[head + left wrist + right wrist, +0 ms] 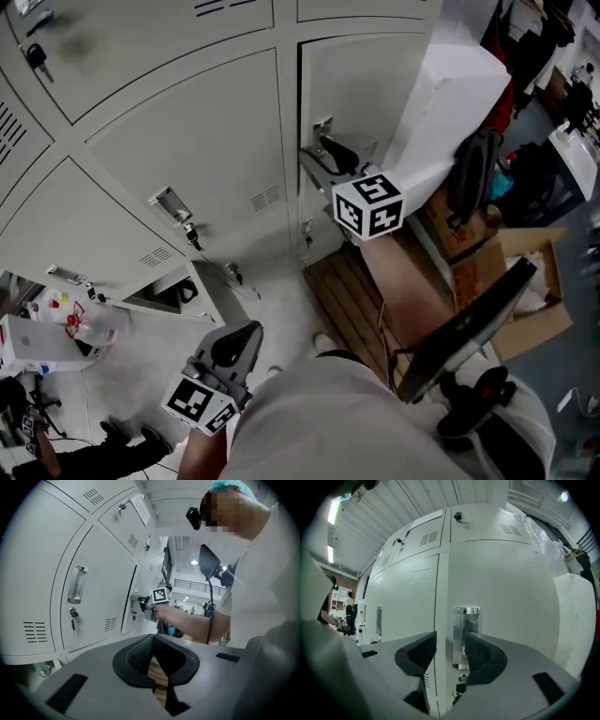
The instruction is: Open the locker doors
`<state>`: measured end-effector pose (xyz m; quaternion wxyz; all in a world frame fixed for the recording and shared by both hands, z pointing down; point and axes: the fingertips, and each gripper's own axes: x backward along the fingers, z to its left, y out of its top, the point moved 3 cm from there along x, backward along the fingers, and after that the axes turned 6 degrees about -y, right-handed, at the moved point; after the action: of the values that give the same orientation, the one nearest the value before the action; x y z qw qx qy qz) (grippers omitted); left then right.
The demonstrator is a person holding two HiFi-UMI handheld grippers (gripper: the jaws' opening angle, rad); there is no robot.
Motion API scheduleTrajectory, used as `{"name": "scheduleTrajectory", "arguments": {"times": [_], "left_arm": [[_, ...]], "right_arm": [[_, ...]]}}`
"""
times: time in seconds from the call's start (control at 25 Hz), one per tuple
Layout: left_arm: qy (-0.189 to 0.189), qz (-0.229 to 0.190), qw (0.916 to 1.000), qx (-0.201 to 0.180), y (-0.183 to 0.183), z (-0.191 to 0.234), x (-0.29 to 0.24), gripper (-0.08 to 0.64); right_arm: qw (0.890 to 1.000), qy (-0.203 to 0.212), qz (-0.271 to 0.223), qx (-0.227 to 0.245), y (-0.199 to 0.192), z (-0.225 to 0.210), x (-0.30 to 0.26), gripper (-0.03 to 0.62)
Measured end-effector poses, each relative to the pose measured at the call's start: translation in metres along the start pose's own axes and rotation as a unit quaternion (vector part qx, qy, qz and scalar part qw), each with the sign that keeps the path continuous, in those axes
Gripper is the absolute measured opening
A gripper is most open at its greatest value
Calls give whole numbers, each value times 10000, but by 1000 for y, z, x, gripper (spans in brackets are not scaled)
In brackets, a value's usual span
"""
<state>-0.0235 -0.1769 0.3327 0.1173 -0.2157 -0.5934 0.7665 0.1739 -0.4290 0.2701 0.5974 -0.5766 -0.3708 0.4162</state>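
Grey lockers [187, 131] fill the wall in front of me. My right gripper [321, 155] is up at the chrome handle [323, 127] of the right-hand locker door [361, 84], which stands slightly ajar with a dark gap along its left edge. In the right gripper view the jaws [450, 639] are open and the handle [461, 620] shows between the pads, just past their tips, with neither pad pressing on it. My left gripper [239, 339] hangs low near my body, away from the lockers, its jaws [153, 641] shut on nothing.
The middle locker has a handle [171, 204] with a key [192, 234] below it. A lower compartment [173, 291] at the left is open. A large white wrapped block [450, 103], a wooden pallet [347, 291] and a cardboard box [530, 272] crowd the right side.
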Motion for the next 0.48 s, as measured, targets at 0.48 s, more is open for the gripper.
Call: {"name": "scheduleTrajectory", "arguments": {"times": [0.48], "left_arm": [[256,-21,9995,157,-9,6,0,11]], "right_arm": [[9999,-138,14,37,-4,-2,-6,127]]}}
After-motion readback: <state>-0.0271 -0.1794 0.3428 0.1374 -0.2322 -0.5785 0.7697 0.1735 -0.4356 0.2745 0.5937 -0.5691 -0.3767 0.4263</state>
